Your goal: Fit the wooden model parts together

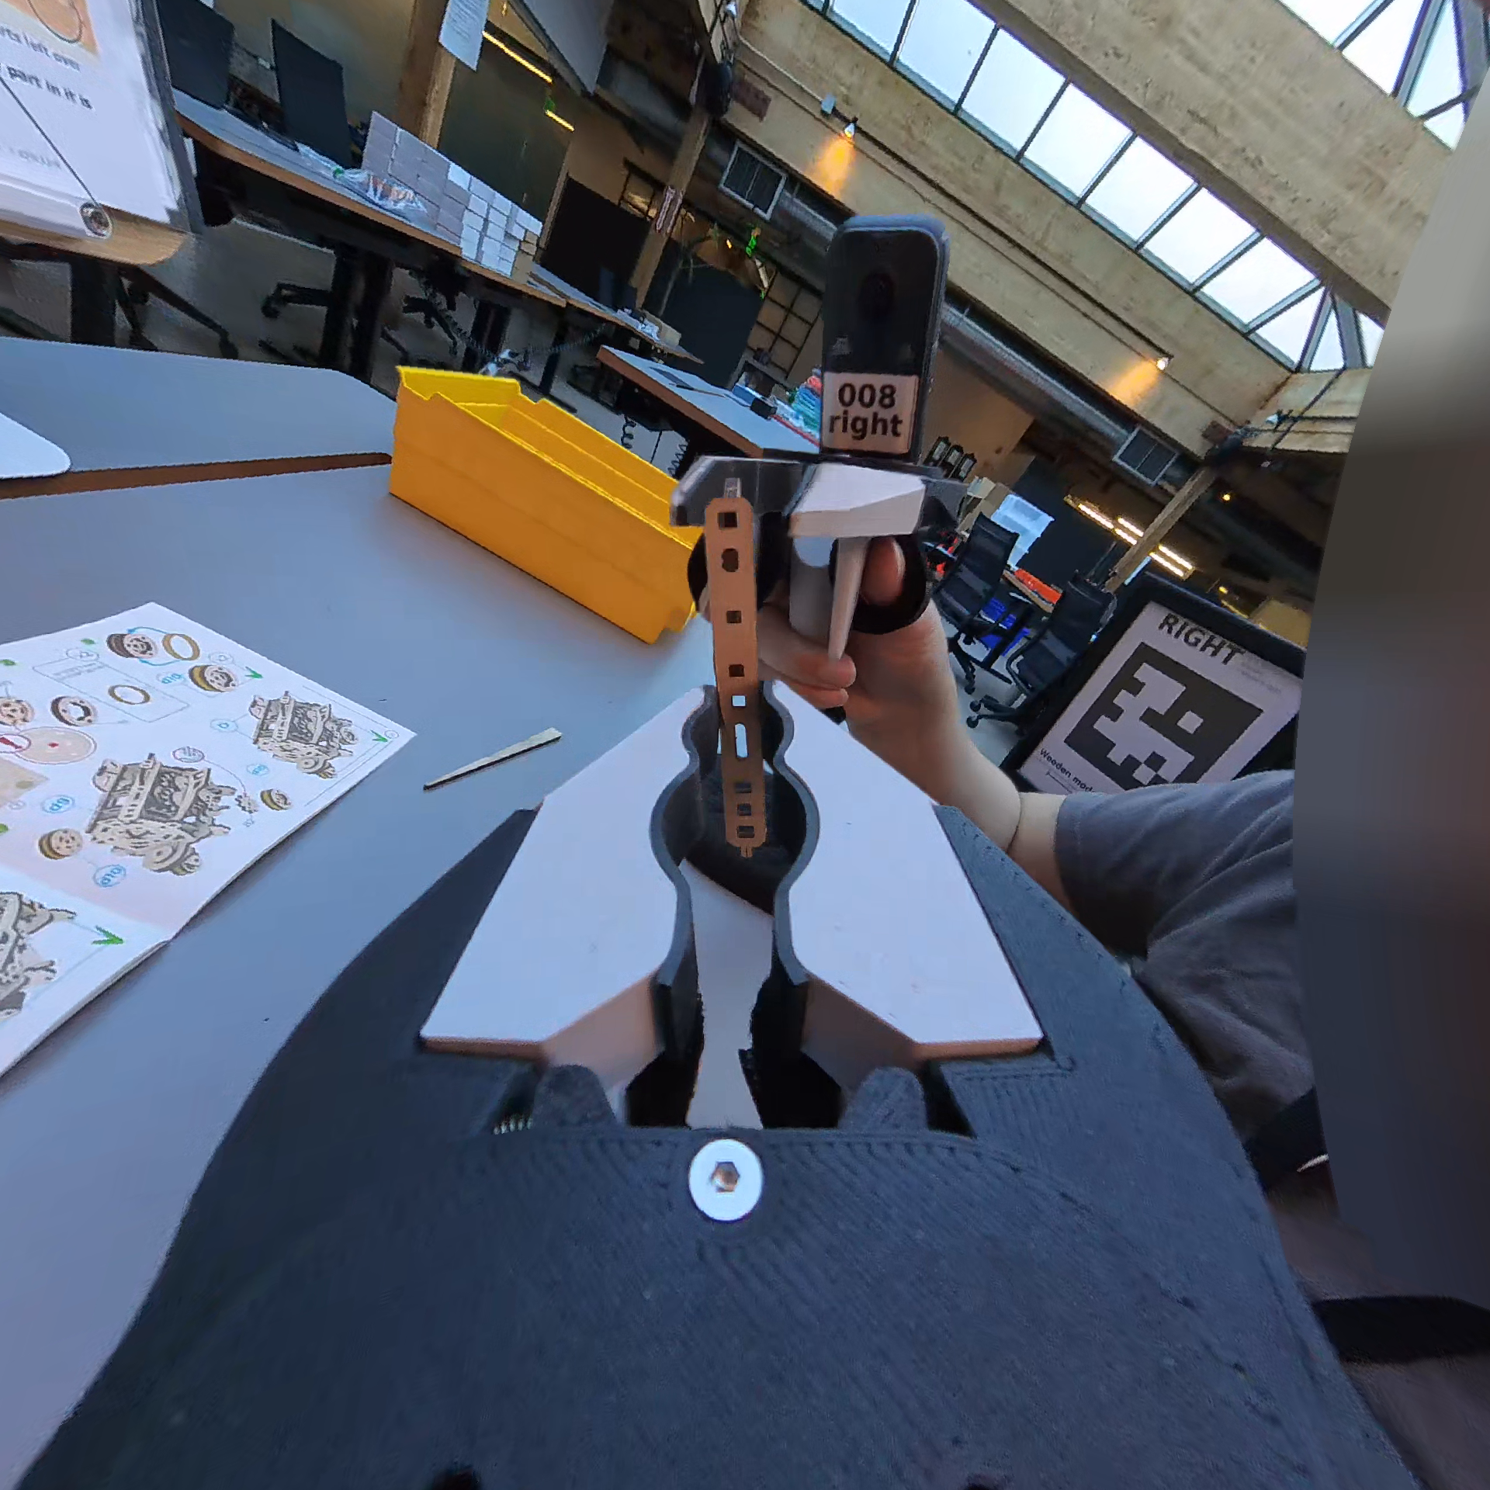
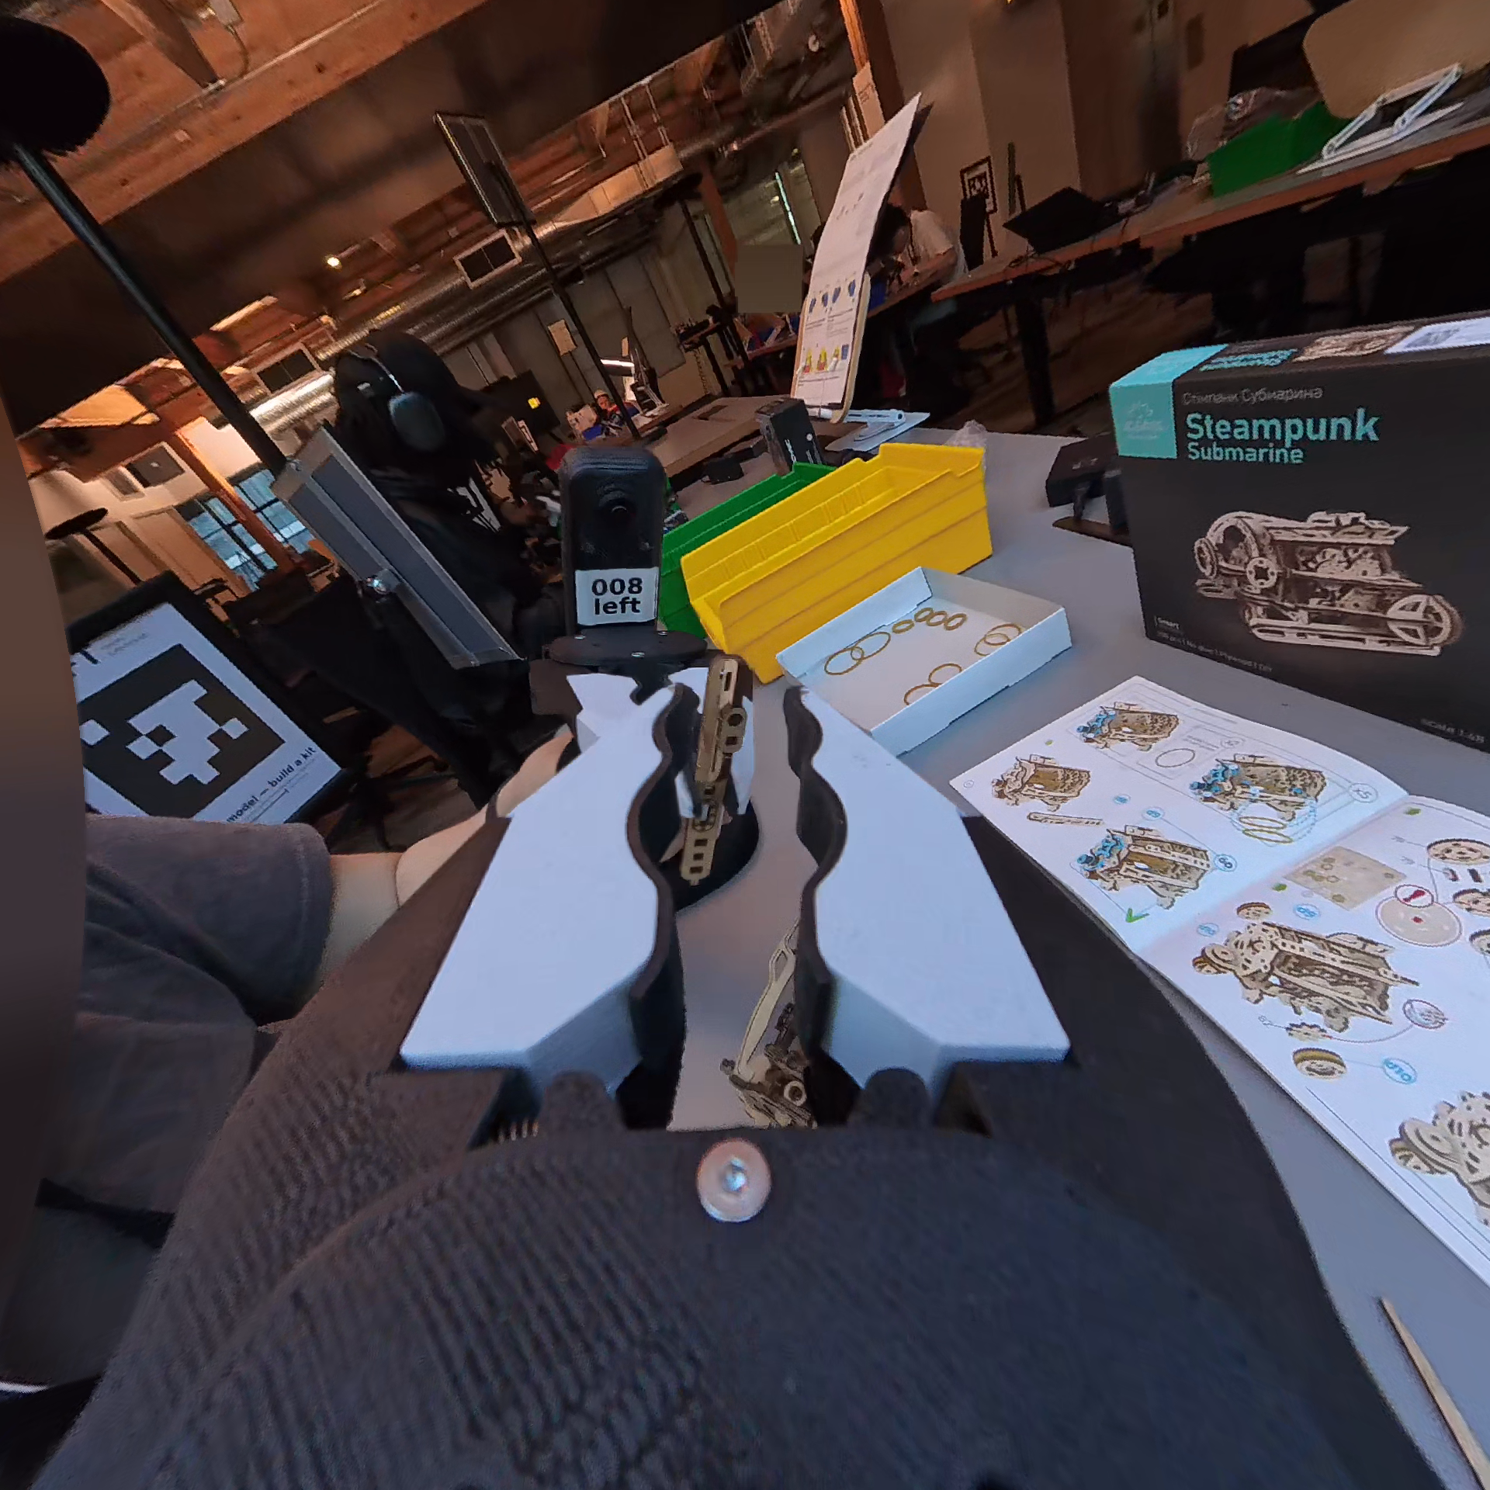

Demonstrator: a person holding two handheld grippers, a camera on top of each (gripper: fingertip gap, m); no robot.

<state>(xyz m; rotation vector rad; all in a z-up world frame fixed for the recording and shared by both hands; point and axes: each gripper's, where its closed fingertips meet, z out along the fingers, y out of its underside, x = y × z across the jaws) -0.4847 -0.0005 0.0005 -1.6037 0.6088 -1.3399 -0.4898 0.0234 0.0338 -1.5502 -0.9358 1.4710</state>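
My left gripper [image 1: 738,697] is shut on a long wooden strip [image 1: 735,629] with several small holes and holds it upright above the grey table [image 1: 403,613]. The strip's top end reaches my right gripper [image 1: 774,500], which a hand holds facing me. In the right wrist view my right gripper [image 2: 738,697] is open, and the strip [image 2: 713,766] stands just beyond its fingertips, held in the left gripper [image 2: 709,726]. A partly built wooden model [image 2: 770,1040] lies on the table below the right gripper, mostly hidden by its right finger.
A yellow bin [image 2: 838,548] and a green bin [image 2: 726,516] stand behind. A white tray [image 2: 1040,645] holds rubber bands. The kit box [image 2: 1306,524] and open instruction booklet [image 2: 1209,887] lie to the right. A thin wooden stick [image 1: 496,756] lies near the booklet [image 1: 161,766]. There is about 4 cm between the tips of the two grippers.
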